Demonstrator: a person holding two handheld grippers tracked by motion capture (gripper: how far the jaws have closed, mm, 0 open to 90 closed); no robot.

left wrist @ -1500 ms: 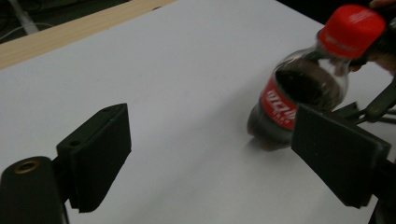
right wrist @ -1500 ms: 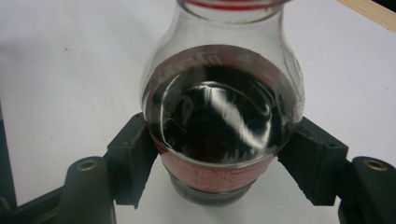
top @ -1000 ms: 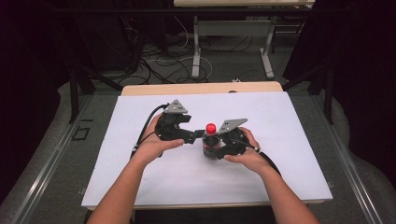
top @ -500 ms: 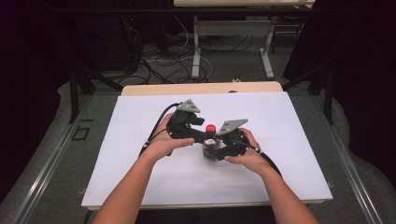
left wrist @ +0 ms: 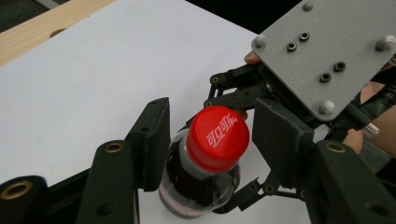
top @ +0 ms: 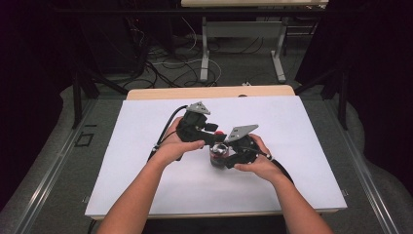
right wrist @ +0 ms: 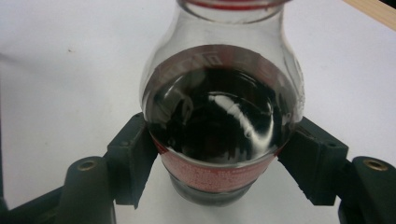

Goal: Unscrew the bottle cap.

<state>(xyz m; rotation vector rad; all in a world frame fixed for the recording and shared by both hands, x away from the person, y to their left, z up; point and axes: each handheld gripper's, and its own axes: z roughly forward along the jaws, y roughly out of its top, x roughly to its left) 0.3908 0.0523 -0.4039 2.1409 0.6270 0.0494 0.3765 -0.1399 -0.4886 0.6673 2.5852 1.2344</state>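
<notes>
Swinging in from the left over the past second, the left gripper (top: 213, 133) now sits over the small clear plastic cola bottle (top: 219, 154) with its dark drink and red label, where a second ago it was off to the side, apart from the right gripper. In the left gripper view its two black jaws stand apart, one on each side of the round red screw cap (left wrist: 218, 138) — the left jaw close against the bottle's shoulder, the right jaw just beside the cap with a sliver of gap showing, so it is not yet clamped.

The right gripper (right wrist: 219, 158) has stayed put; its jaws press on both sides of the bottle's lower body at the red label band, holding it upright on the white table sheet (top: 122, 161) near the middle. The person's hands (top: 171, 150) meet there, the two tools almost touching.

Judging by this, the approach is done and the work is at the grasp of the cap — the bottle is braced below, so the next move likely calls for closing on the cap and twisting. A skewed bite could slip off the ribbed edge, or tip the bottle.
</notes>
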